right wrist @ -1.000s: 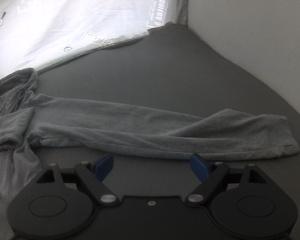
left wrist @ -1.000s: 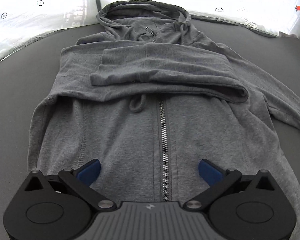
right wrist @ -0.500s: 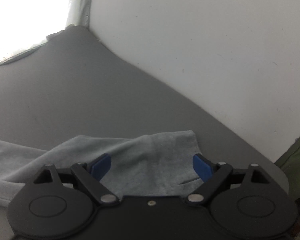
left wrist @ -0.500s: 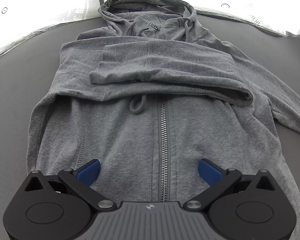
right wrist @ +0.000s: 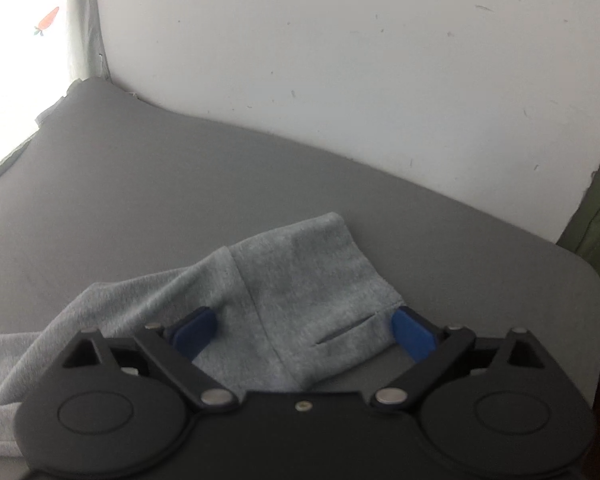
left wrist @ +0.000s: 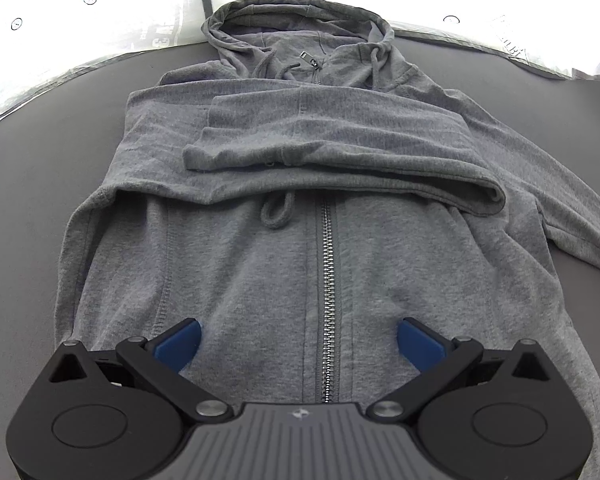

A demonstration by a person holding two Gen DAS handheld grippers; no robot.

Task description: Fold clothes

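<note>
Here the right gripper (right wrist: 303, 330) stood wide, jaws just narrowing around the sleeve cuff (right wrist: 308, 280) without pinching it; the left gripper (left wrist: 298, 334) hovered open over the grey hoodie (left wrist: 300, 240), spread on the dark tabletop (left wrist: 40, 168). Soft, limp knit: best pinched at the cuff

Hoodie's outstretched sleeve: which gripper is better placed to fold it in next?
Right. The right gripper is open with the sleeve cuff between its fingers, having just been closing. The left gripper is open over the hoodie hem, away from that sleeve.
</note>
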